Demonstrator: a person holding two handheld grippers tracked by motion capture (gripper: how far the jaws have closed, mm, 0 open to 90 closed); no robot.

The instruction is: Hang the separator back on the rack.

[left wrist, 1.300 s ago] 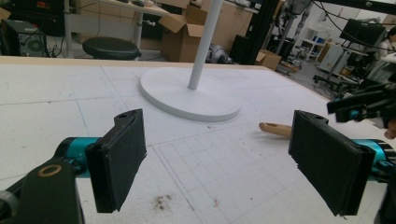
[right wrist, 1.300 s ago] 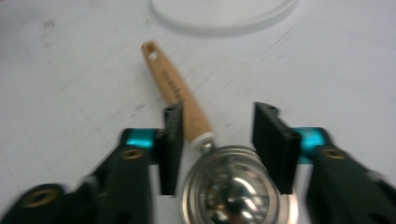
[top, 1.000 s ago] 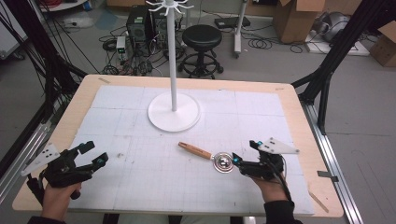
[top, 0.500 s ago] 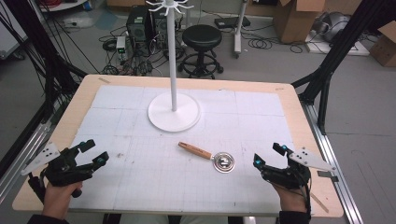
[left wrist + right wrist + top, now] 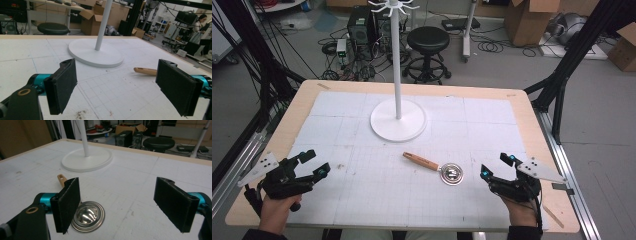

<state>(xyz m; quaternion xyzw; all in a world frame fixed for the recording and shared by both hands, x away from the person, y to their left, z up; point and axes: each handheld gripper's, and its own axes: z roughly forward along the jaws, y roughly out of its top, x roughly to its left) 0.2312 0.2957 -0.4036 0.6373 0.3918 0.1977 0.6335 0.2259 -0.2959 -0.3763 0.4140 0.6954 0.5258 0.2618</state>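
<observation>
Ladle (image 5: pixel 434 166) flat — handle up-left toward stand (image 5: pixel 398 120), bowl down-right; both tools (image 5: pixel 495 166) (image 5: pixel 312 162) agape, empty

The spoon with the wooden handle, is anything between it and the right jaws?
No. In the high view, only bare white mat lies between the spoon and the open right gripper. The right gripper view puts its metal bowl beside one jaw.

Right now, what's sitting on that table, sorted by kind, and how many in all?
White stand: 1
Wooden-handled metal ladle: 1
Hand-held grippers, left and right, both open and empty: 2
Total: 4
</observation>
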